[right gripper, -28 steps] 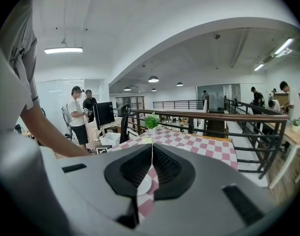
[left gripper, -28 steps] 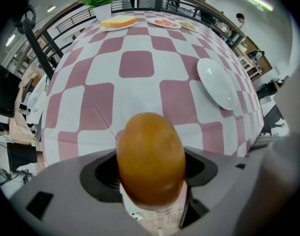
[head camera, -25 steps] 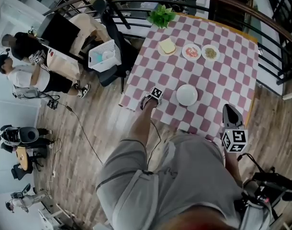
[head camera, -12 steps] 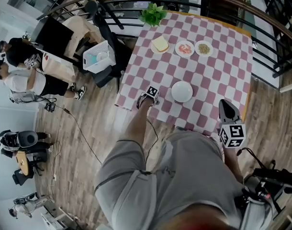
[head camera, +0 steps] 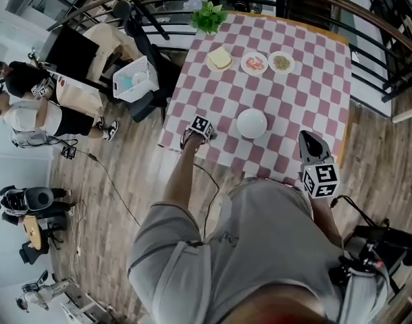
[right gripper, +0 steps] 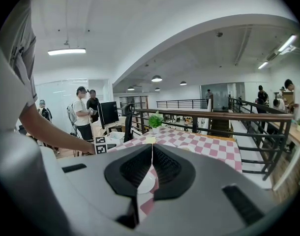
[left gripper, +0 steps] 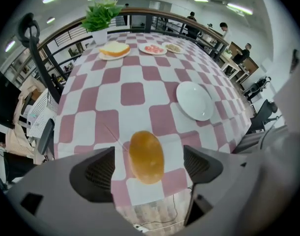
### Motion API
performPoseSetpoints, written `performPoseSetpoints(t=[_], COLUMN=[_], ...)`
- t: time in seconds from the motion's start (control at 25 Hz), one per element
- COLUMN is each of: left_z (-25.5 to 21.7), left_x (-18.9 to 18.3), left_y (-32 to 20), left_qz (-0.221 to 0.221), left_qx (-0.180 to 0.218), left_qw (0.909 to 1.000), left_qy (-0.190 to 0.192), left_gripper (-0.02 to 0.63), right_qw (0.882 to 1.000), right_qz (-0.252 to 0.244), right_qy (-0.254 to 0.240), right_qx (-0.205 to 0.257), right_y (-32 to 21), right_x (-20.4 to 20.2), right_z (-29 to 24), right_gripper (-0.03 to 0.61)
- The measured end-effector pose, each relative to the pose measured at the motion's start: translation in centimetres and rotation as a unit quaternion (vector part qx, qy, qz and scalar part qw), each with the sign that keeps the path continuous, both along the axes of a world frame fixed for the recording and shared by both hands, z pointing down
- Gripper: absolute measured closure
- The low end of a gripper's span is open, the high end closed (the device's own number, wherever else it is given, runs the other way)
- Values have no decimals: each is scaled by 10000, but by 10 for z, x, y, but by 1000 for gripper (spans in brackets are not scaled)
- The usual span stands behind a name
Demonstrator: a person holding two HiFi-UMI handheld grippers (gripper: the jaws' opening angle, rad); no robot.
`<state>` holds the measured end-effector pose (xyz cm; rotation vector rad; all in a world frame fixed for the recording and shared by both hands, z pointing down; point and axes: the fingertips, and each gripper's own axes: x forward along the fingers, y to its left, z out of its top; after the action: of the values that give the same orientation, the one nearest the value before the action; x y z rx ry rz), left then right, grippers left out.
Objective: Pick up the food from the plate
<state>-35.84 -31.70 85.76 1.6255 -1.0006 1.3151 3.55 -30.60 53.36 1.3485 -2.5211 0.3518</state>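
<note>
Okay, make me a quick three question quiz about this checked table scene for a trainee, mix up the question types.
1. True or false: the bun sits on the plate nearest the person.
2. What stands at the far corner beside the bread slice? A: a plant. B: a bottle. C: a lamp.
3. Which has its jaws shut, the left tool or the right tool?

Key
1. False. That plate is empty. The bun lies on the tablecloth between the left tool's jaws, which have just been opening and do not touch it.
2. A.
3. The right tool.
</note>
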Motion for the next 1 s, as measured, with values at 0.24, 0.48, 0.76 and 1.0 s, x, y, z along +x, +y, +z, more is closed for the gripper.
performPoseSetpoints(t=[0.24, 0.48, 0.76, 1.0], left_z=[-75, -191, -358, -446], left_x=[5, 19, 37, 52], left_y=[-18, -37, -22, 26], left_qz=[74, -94, -389, -499], left_qx=[1004, 2904, 5588, 6943], left_qw=[9946, 9545, 8222, 7115], left_qy=[237, 671, 1005, 966], left_gripper=[187, 187, 189, 189], right_qw=[9991, 9952, 9892, 9811], right_qz=[-408, -935, -1270, -1433], right_qy=[-54, 2, 78, -163], right_qx=[122, 289, 733, 1290], right_y=[-9, -18, -37, -50], right_x=[-33, -73, -110, -130], right_z=[-5, -14, -43, -83], right_gripper=[563, 563, 563, 563])
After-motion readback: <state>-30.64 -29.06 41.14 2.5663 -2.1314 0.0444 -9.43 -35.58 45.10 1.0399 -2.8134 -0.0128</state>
